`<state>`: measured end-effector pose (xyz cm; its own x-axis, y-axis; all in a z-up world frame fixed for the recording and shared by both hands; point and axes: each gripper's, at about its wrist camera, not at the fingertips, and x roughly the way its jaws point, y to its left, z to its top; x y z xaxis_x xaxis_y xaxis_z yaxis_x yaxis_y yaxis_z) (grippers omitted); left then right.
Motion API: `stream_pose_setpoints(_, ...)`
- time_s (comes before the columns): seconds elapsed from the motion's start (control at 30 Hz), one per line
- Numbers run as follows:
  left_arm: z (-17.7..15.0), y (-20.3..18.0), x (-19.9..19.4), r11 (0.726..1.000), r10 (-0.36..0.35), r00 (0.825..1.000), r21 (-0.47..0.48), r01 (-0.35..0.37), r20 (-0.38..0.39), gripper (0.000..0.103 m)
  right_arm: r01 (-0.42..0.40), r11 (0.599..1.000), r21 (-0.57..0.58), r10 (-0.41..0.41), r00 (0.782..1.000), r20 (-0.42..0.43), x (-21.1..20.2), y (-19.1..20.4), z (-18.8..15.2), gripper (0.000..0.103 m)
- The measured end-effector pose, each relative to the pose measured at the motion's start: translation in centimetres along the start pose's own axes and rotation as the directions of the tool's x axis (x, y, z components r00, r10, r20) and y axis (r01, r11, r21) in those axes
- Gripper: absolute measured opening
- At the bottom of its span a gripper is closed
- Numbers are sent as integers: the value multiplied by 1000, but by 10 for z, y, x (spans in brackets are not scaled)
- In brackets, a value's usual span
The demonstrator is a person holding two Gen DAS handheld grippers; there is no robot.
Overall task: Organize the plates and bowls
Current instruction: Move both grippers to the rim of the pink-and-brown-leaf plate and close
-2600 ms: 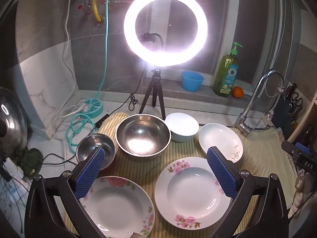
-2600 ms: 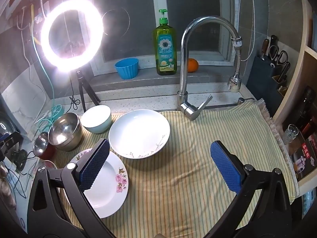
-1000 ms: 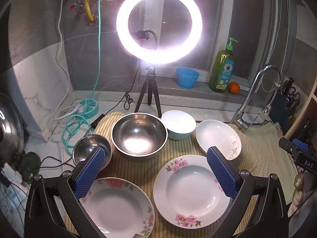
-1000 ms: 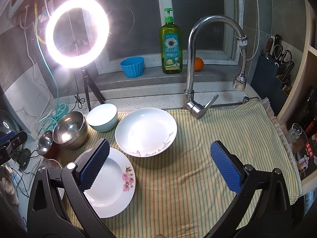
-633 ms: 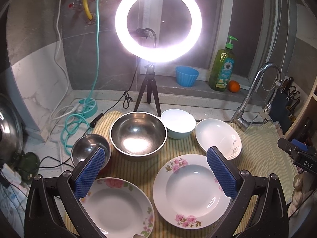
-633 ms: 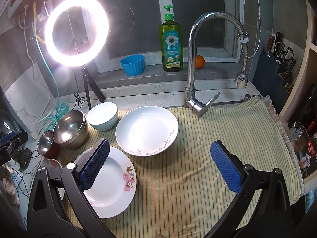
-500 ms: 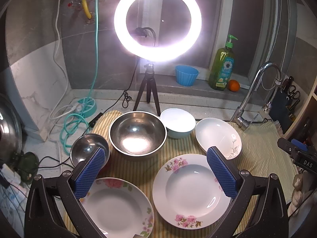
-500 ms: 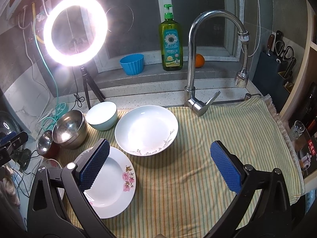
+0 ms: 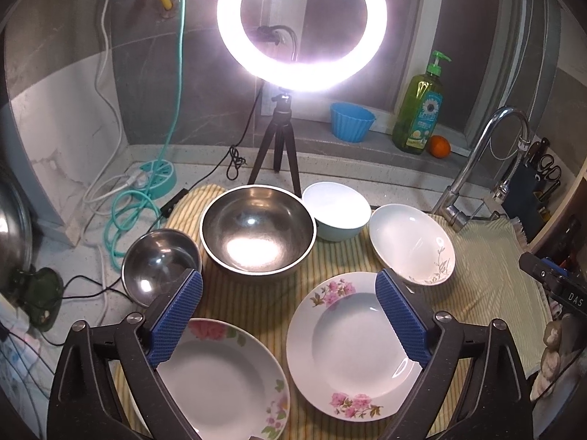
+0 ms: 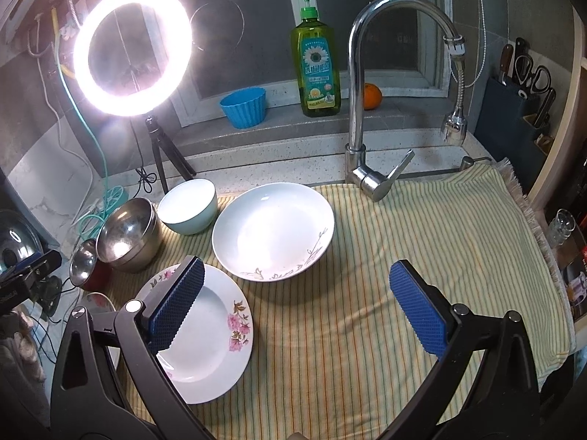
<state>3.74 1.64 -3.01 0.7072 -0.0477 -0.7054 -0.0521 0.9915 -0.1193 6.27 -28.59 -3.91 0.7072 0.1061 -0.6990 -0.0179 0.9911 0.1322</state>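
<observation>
Down low, my left gripper [image 9: 290,317] is easing its jaws inward with nothing between them, over two floral plates [image 9: 352,348] on the striped cloth [image 10: 422,234]. My right gripper [image 10: 297,304] gapes wide — empty too. Beyond sit a white dish [image 10: 273,229], steel bowls [image 9: 256,231] and a pale bowl [image 9: 335,209] — then the ring light [image 9: 301,25].

The large bowl [image 9: 258,233] and small bowl [image 9: 159,266] are polished metal, mirror-bright, while the flowered plates [image 9: 352,344] and the white bowl [image 9: 336,211] look like glossy glazed ceramic. They rest on a matt, striped woven cloth [image 10: 440,242] with a frayed fringe, laid over a speckled stone surface [image 10: 279,168]. The tap [image 10: 357,110] is shiny chrome, and the soap bottle [image 10: 315,62] translucent green plastic.
</observation>
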Motion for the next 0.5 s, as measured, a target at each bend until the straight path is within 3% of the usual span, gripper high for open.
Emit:
stream_pose_setpoints(0.13,-4,7,10,1000,-10,999,-15,9,-38,86,-1,1000,5,1,1000,-16,7,-3,-3,102)
stream_pose_setpoints(0.3,-10,14,25,998,-42,995,-40,39,-95,78,-16,1000,9,16,999,-51,17,-6,-8,93)
stream_pose_setpoints(0.5,-21,21,50,990,-121,976,-87,107,-183,50,-72,997,24,75,989,-132,35,-8,-19,75)
